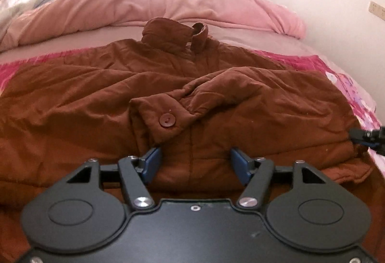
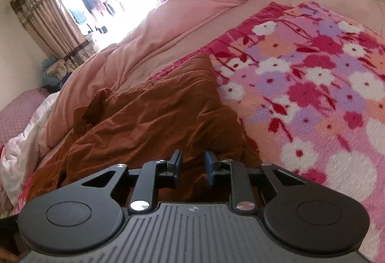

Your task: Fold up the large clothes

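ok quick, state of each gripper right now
left gripper: open, holding nothing, over the brown coat
right gripper: partly open at the coat's edge, grip cannot be told
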The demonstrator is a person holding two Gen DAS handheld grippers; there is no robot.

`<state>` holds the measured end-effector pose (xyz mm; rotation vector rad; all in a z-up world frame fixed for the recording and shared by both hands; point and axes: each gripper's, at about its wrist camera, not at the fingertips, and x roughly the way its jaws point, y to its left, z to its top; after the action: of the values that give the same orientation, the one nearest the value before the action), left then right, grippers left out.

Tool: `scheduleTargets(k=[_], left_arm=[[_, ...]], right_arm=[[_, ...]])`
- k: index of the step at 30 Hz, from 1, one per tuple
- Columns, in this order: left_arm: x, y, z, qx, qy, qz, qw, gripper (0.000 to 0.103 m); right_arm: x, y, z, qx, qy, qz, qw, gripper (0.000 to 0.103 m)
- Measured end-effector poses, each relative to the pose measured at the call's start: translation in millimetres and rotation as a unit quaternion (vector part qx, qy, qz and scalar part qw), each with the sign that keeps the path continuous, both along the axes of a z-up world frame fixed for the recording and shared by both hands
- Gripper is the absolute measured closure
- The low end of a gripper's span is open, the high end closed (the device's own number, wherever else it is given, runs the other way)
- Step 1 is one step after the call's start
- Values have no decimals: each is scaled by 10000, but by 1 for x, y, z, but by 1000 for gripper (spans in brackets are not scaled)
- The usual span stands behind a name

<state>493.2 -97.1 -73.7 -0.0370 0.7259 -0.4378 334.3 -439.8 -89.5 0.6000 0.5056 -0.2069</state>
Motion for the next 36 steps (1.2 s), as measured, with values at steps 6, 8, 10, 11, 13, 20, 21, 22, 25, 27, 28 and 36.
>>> scheduleTargets(k=[6, 8, 10, 11, 13, 20, 21, 22, 25, 27, 28, 36], left_arm=[[-27, 30, 36, -354, 97, 10, 9993, 32], [-56, 54, 49, -360, -53, -6, 9993, 29], [-88, 82, 54, -406, -98, 32, 9991, 28], [-106, 101, 55, -494, -65, 96, 9987, 27], [-137, 137, 54, -648, -5, 306, 9974, 27], [-225, 240, 33, -801, 36, 1321, 9880, 26], [-232, 251, 26, -914, 144, 1453, 9850, 26], [-238, 262, 19, -1035, 265, 1593, 9814, 26], [-250, 285, 1, -1256, 526, 1902, 9723, 26], [-256, 295, -9, -1478, 650, 1974, 9669, 26], [-257, 297, -12, -1540, 700, 1989, 9653, 26], [-263, 298, -20, -1721, 784, 1926, 9629, 21]], right_arm=[[-14, -4, 14, 260, 13, 93, 9996, 67], [-33, -5, 26, 294, -61, 125, 9995, 55], [-60, -5, 36, 179, -225, 195, 9994, 45], [-75, -5, 39, 124, -255, 245, 9993, 43], [-105, -7, 39, 98, -227, 336, 9991, 43], [-196, -16, 12, 481, -24, 337, 9983, 41], [-206, -16, 7, 505, 37, 306, 9982, 41], [-213, -16, 2, 538, 94, 278, 9981, 41], [-231, -17, -13, 825, 133, 230, 9962, 41], [-240, -14, -20, 1035, 99, 297, 9941, 40], [-242, -13, -24, 1122, 86, 349, 9930, 40], [-246, -10, -36, 1303, -68, 316, 9909, 40]])
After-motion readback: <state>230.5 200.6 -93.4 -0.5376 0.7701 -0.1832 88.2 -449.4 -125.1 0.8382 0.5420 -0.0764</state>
